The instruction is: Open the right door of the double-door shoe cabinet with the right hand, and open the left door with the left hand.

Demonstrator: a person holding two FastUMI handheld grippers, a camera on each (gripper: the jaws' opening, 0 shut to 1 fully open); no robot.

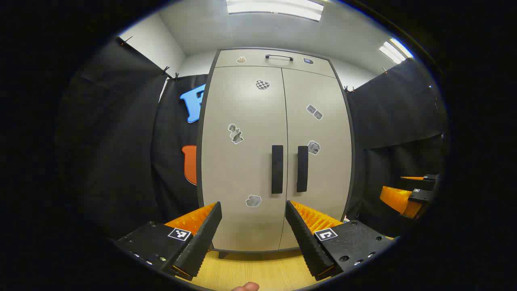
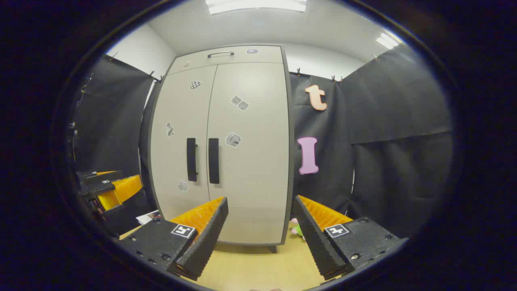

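Observation:
The beige double-door shoe cabinet (image 1: 242, 169) (image 2: 250, 178) stands ahead with both doors closed. Two black vertical handles sit side by side at mid height: the left door's handle (image 1: 277, 169) (image 2: 191, 159) and the right door's handle (image 1: 302, 169) (image 2: 213, 160). My left gripper (image 1: 253, 210) is open, some way in front of the lower doors, touching nothing. My right gripper (image 2: 260, 205) is open too, held off the right door's lower part. In the left gripper view the right gripper (image 1: 412, 192) appears at the far right; in the right gripper view the left gripper (image 2: 107, 186) appears at the far left.
Above the doors is a drawer with a black handle (image 1: 279, 57). Several stickers dot the doors. The cabinet stands on short legs on a wooden floor (image 1: 250, 270). A small pink and green object (image 2: 297, 229) lies by the cabinet's right foot. Black cloth hangs on both sides.

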